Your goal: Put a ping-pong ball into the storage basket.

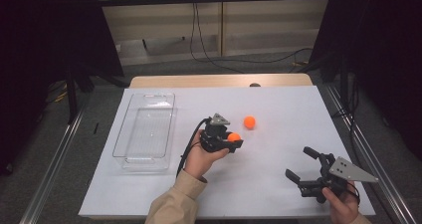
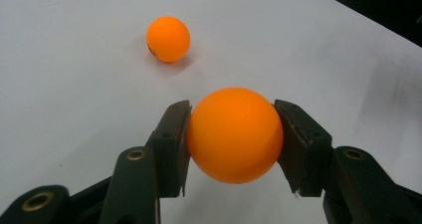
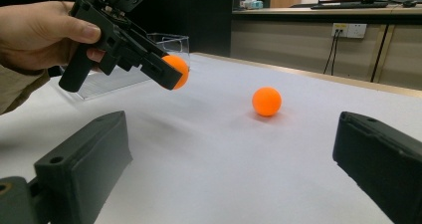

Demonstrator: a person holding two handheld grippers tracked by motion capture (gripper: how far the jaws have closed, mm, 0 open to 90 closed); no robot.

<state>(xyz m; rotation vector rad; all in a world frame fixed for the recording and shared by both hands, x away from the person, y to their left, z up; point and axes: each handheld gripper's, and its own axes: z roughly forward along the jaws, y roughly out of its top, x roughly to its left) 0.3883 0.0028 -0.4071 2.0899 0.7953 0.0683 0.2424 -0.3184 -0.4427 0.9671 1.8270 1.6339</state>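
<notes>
My left gripper (image 1: 234, 140) (image 2: 233, 134) is shut on an orange ball (image 1: 233, 137) (image 2: 234, 134) (image 3: 177, 67), held a little above the white table near its middle. Both pads press the ball's sides. A second orange ball (image 1: 249, 122) (image 2: 168, 39) (image 3: 266, 101) lies loose on the table just beyond and to the right of the held one. My right gripper (image 1: 301, 163) (image 3: 224, 169) rests near the front right corner, jaws wide open with nothing between them, pointing toward the loose ball.
A clear plastic tray (image 1: 144, 132) (image 3: 171, 41) stands on the left part of the white sheet (image 1: 278, 149), left of my left hand. The table's wooden far edge (image 1: 219, 79) and metal side rails border the sheet.
</notes>
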